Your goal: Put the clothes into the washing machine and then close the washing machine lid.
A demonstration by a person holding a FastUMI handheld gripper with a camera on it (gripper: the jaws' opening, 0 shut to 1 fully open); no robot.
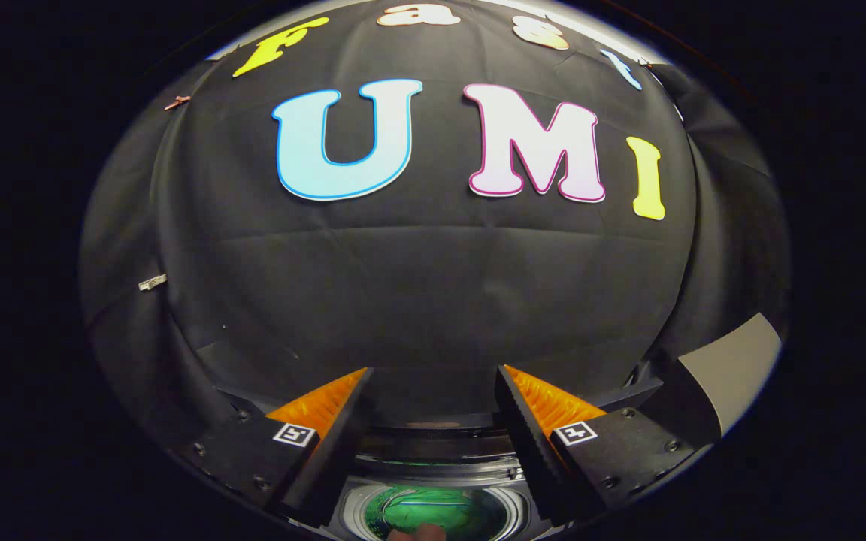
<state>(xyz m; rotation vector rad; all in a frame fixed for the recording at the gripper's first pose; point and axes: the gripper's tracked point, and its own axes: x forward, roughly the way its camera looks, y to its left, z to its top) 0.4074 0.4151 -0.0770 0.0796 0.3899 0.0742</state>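
My gripper (433, 372) is held high and level, pointing at the black cloth wall, its two fingers (328, 402) wide apart with nothing between them. Below and between the finger bases I look down into the washing machine's round drum opening (433, 511), ringed by a pale rim. Something green lies inside the drum; I cannot tell what it is. The machine's dark top edge (433, 443) runs across just beyond the opening. A small part of something pinkish shows at the near side of the opening.
The black cloth wall (433, 285) fills the space ahead. A pale grey panel (734, 368) stands at the right, beyond the right finger. A small white clip (152, 282) is pinned to the cloth on the left.
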